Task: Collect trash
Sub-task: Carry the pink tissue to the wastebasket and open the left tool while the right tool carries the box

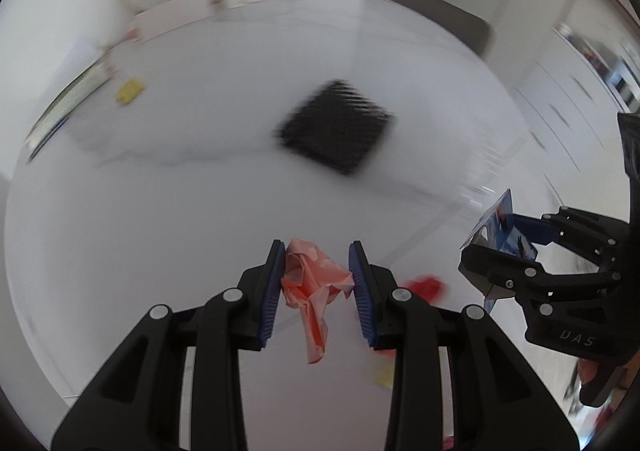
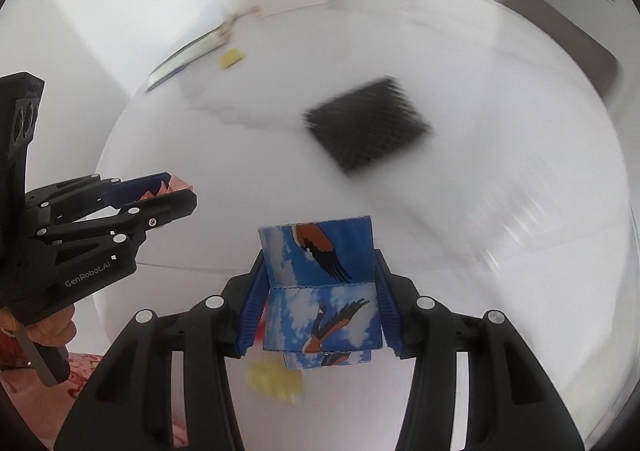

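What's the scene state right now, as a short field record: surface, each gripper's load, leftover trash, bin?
surface: white round table
left gripper: shut on crumpled pink paper
right gripper: shut on blue folded bird-print packet
bin: black mesh square basket, on table, blurred
leftover trash: yellow scrap under the right gripper; red scrap beside the left gripper

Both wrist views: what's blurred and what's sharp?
Left wrist view: table and black mesh square smeared; left gripper and pink paper sharp. Right wrist view: same smear; right gripper and blue bird-print carton crisp.
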The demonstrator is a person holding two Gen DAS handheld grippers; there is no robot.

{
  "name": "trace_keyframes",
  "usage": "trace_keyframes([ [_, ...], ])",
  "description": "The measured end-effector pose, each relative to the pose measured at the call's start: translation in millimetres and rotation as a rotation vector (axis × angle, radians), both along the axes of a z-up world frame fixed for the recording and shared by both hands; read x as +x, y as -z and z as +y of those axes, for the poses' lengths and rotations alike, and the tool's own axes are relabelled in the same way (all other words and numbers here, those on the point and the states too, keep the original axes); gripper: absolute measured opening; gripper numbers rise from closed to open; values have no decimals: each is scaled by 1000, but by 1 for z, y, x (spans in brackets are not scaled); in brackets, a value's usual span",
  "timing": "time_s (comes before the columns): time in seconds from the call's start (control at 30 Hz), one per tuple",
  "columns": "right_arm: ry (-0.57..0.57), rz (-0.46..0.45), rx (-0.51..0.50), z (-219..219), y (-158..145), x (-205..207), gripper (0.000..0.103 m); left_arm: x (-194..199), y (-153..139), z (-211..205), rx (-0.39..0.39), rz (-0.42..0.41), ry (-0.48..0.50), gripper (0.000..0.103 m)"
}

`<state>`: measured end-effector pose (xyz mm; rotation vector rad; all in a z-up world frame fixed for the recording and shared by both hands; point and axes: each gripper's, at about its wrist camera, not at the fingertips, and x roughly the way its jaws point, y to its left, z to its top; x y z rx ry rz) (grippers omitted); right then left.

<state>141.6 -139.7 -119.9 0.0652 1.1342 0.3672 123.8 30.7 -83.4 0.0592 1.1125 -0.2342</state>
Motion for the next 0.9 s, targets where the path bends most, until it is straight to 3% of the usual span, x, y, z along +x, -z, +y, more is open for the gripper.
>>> trace_keyframes([
  [0.33, 365, 47, -11, -135, 0, -134, 50, -64, -16, -139, -16, -8, 315, 33],
  [0.47, 480, 63, -10, -166, 3, -174, 50, -92, -16, -188, -28, 2, 418, 33],
  [0.67, 573, 65, -8, -204, 3, -219, 50, -130, -13, -249, -28, 13, 548, 33],
  [0.9, 604, 58, 0, -228, 1, -240, 50, -153, -9, -286, -10, 27, 614, 34],
])
